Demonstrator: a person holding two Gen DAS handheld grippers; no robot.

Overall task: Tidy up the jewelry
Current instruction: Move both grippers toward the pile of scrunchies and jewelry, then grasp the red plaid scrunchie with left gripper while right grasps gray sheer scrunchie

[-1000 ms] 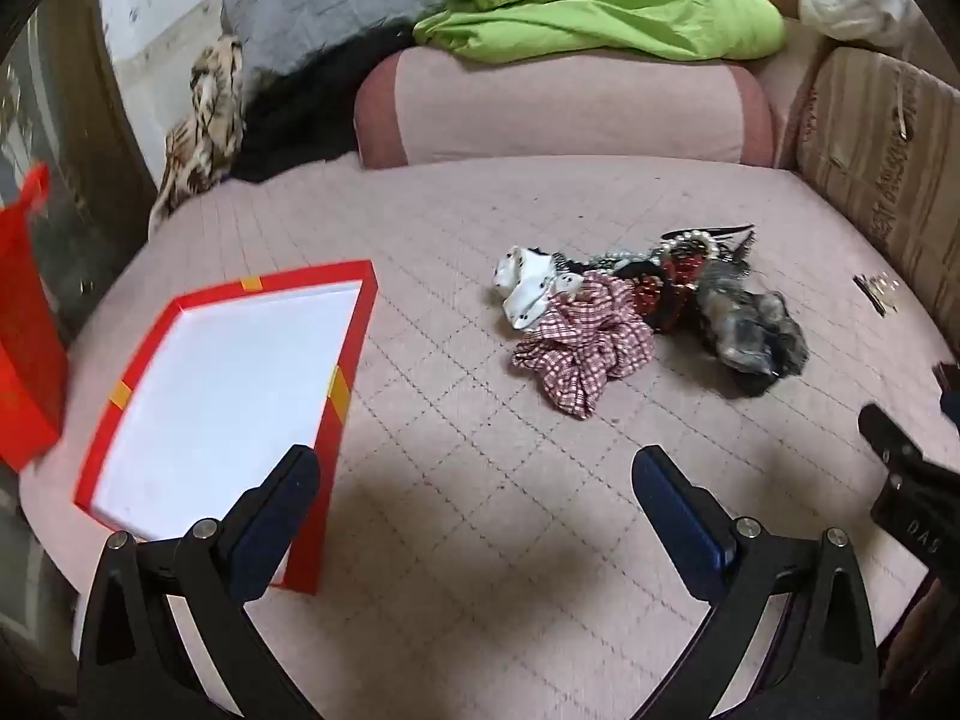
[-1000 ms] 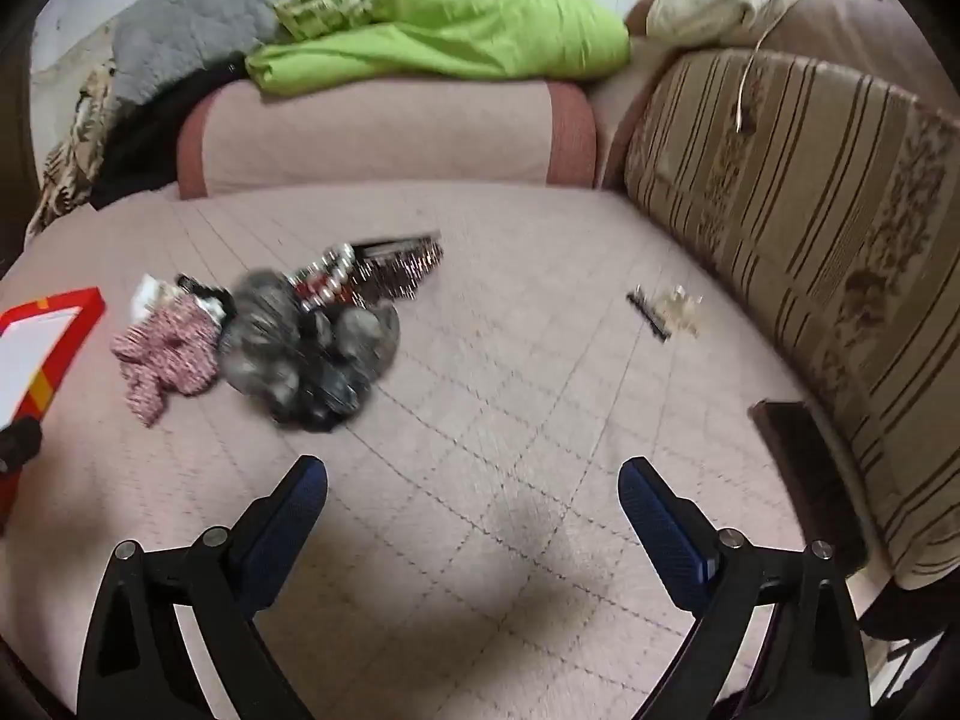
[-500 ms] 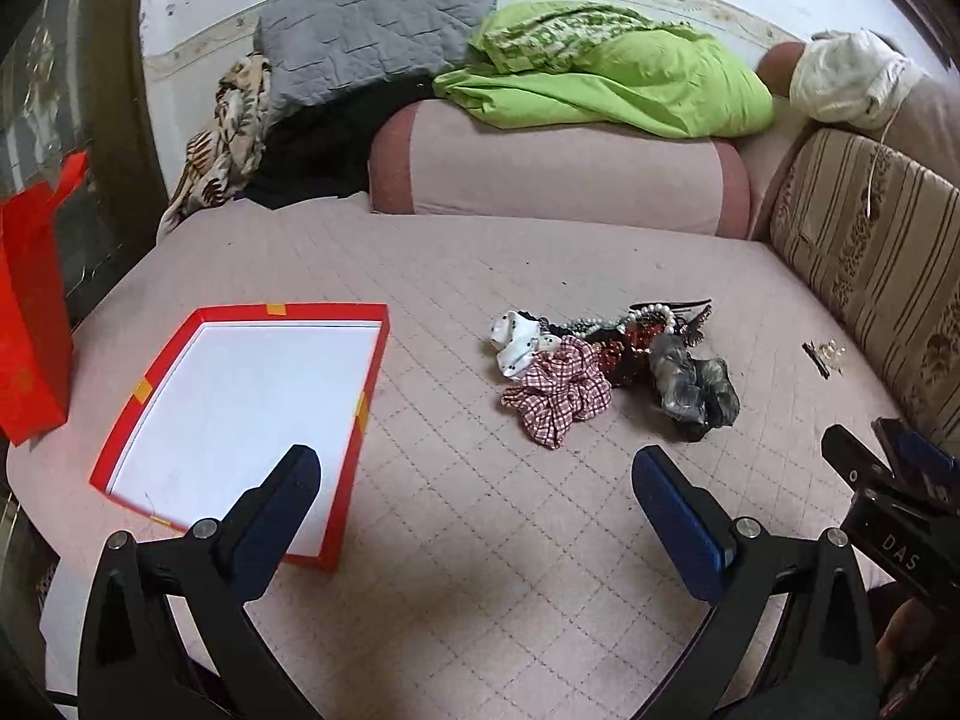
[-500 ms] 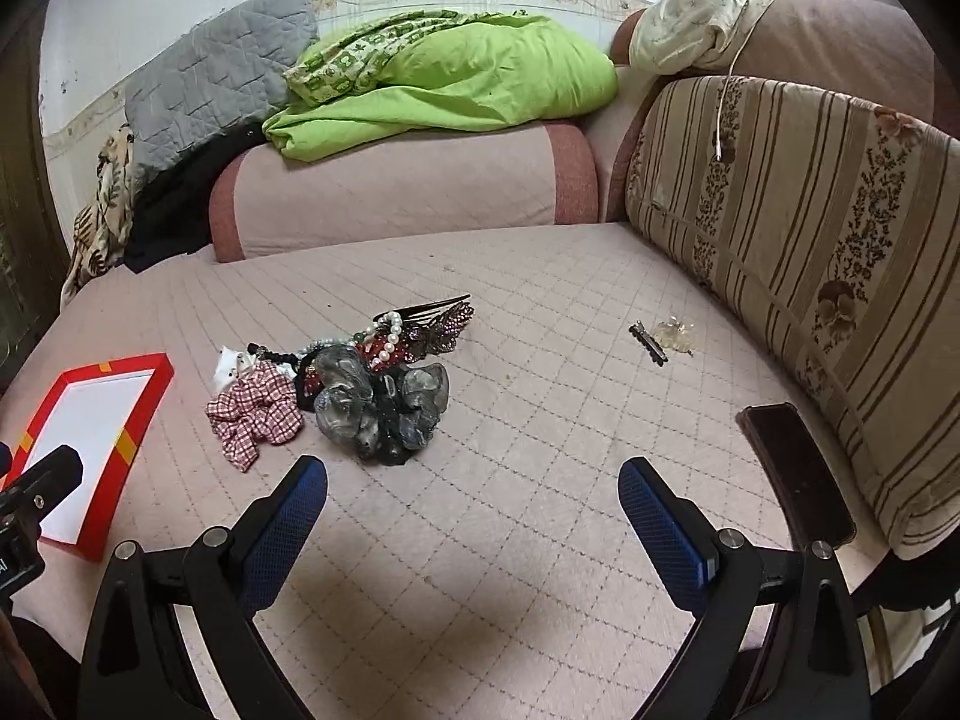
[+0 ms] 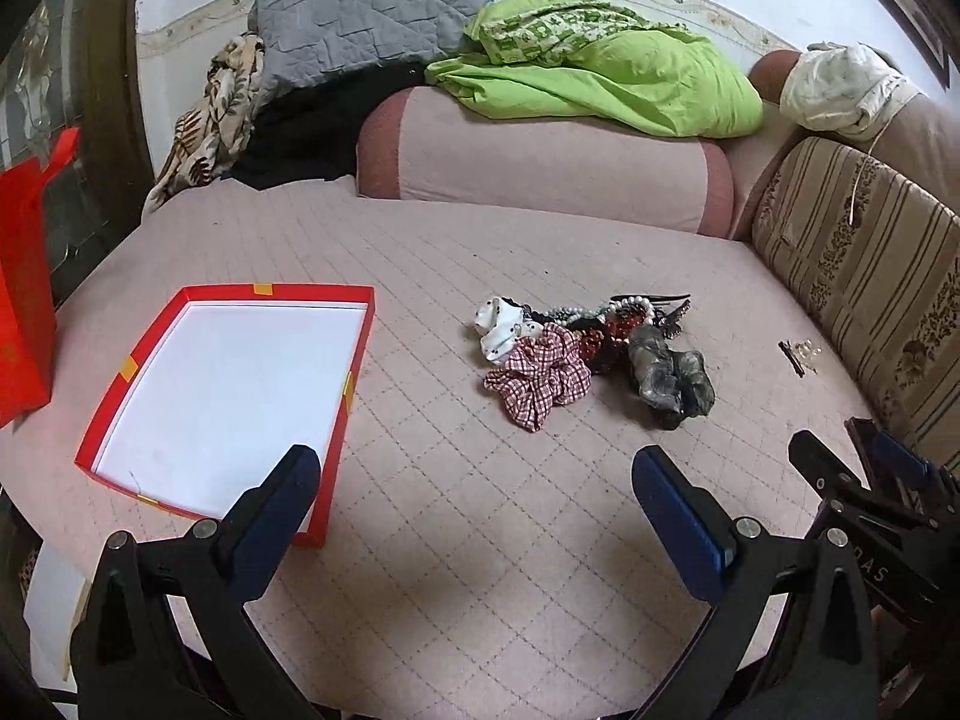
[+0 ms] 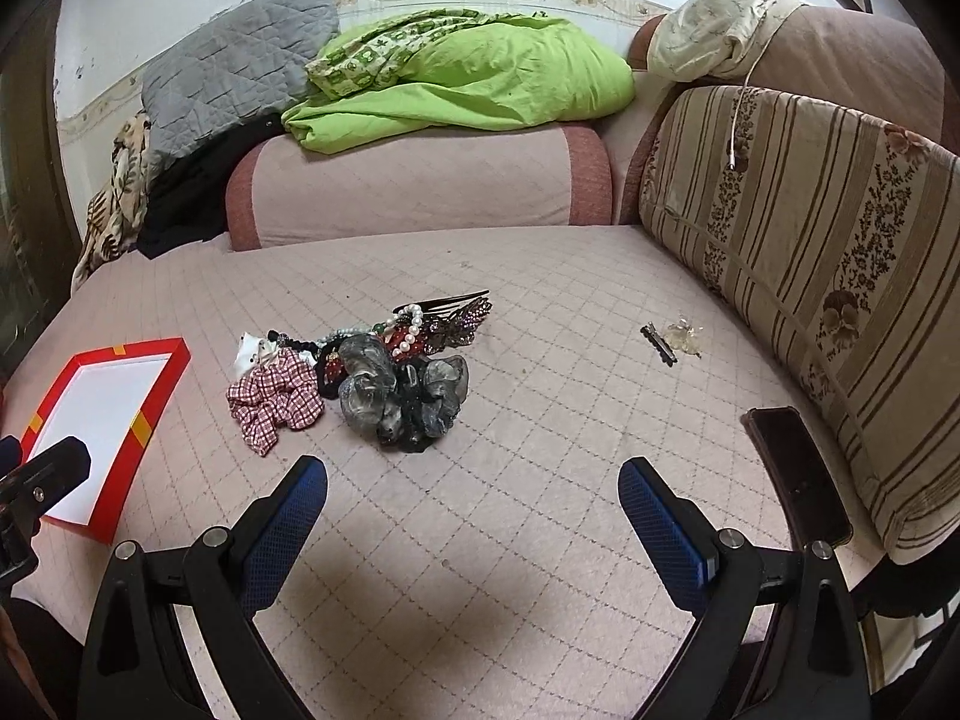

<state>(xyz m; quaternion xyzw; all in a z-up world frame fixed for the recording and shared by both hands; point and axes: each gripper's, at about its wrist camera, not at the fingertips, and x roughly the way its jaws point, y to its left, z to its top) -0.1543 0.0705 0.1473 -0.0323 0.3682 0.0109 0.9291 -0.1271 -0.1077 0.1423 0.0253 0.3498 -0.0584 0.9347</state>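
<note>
Where pink quilted bedding (image 5: 480, 540) spreads, accessories (image 6: 384, 372) lie.

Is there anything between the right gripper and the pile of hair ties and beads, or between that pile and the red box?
Nothing visible blocks either way. The right gripper is open, with only bare quilted cover before the pile. Between the pile and the red box the cover is bare too. The box holds nothing.

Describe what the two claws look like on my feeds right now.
Both match. The left claw and right claw each have two black angular plastic arms with silver pivot screws, tipped by blue textured pads. In the left view, the right claw's body shows white lettering, partly legible. No cables or sleeves visible.
</note>
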